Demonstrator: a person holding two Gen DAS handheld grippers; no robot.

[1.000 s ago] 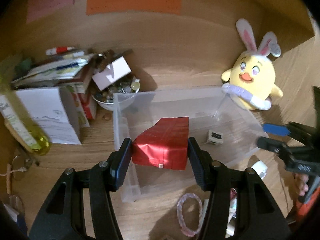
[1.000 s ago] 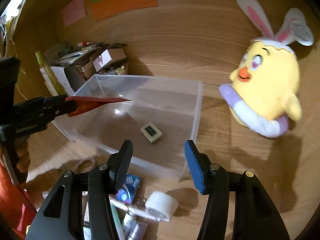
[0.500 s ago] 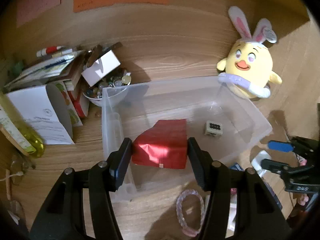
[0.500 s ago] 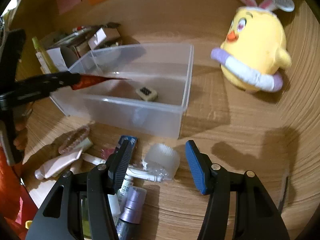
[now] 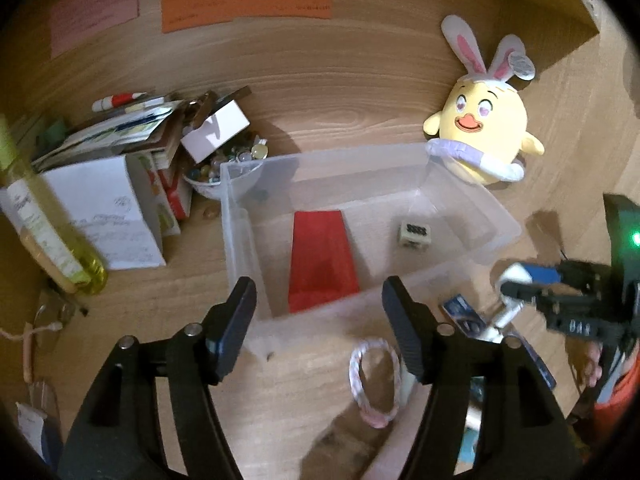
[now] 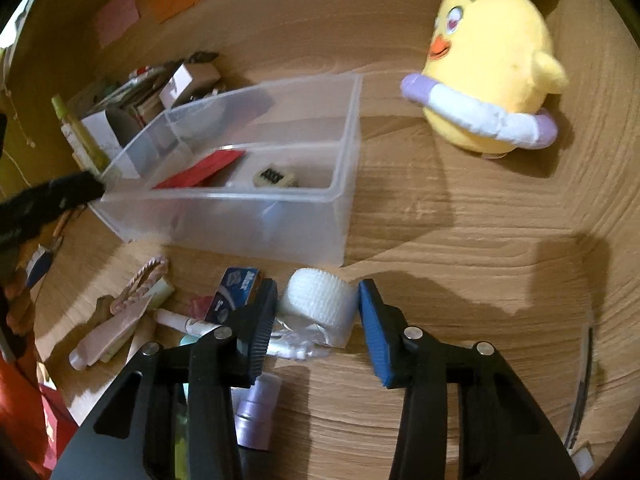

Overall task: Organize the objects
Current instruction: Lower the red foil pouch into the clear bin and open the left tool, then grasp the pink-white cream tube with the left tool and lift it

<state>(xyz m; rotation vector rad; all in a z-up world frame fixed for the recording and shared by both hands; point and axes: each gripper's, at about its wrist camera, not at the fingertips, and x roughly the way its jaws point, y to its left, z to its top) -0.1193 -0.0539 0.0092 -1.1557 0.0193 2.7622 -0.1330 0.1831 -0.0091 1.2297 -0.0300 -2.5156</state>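
A clear plastic bin stands on the wooden desk. Inside lie a red packet and a small cream die-like block. My left gripper is open and empty, just above the bin's near wall. My right gripper is open with its fingers on either side of a white gauze roll lying in front of the bin; the right gripper also shows in the left wrist view.
A yellow chick plush sits right of the bin. Boxes, papers and a bowl of trinkets crowd its left, with a yellow bottle. A pink hair band, blue packet, tubes and a lilac bottle lie in front.
My left gripper opened and let go of the red packet, which now lies in the bin. My right gripper dropped toward the desk and came around the white gauze roll.
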